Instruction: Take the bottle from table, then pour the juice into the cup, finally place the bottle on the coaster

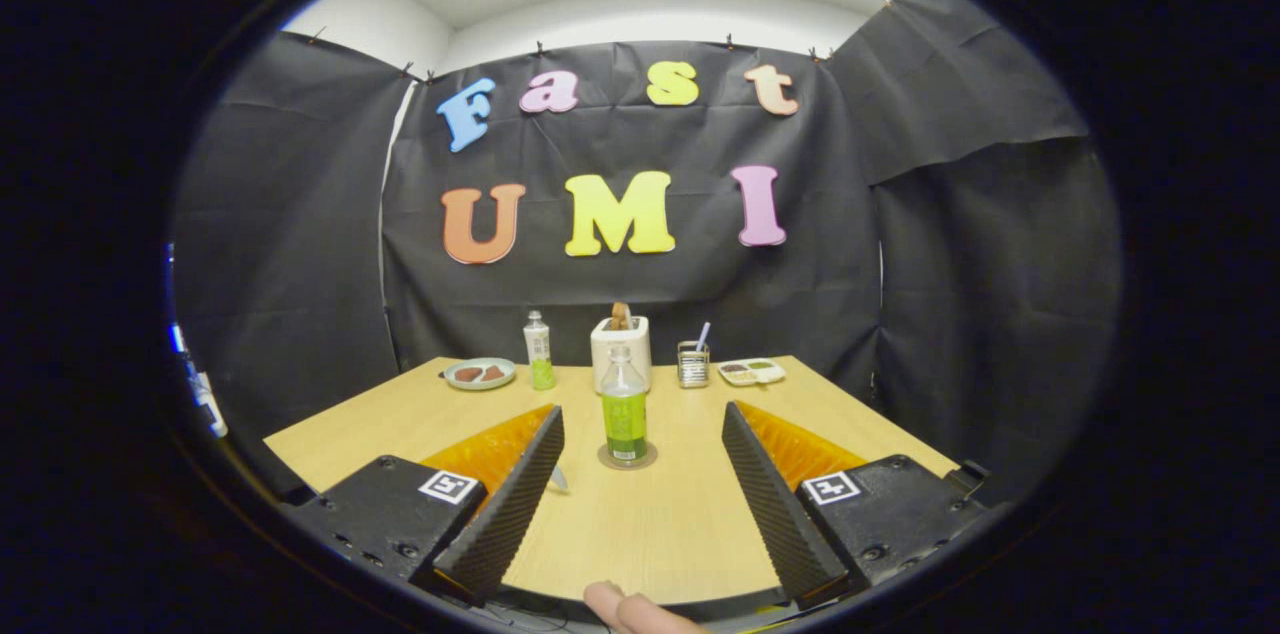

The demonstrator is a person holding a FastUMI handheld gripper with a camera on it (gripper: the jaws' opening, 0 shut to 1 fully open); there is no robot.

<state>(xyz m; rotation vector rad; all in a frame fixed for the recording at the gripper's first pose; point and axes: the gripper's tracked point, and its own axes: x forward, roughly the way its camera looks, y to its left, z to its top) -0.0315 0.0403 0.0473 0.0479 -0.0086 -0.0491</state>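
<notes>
A clear bottle [624, 409] with green juice and a green label stands upright on a round coaster [650, 458] in the middle of the wooden table [640, 524]. It is just ahead of my fingers, level with their tips. My gripper [642, 412] is open, the fingers wide apart on either side of the bottle and not touching it. A small pale object [558, 479] peeks out beside the left finger; I cannot tell what it is.
Along the table's far edge stand a second green bottle [538, 350], a white toaster [620, 354] with bread, a mesh holder [692, 364], a plate [480, 373] with food and a small tray [751, 371]. A person's fingertip [620, 606] shows below the fingers.
</notes>
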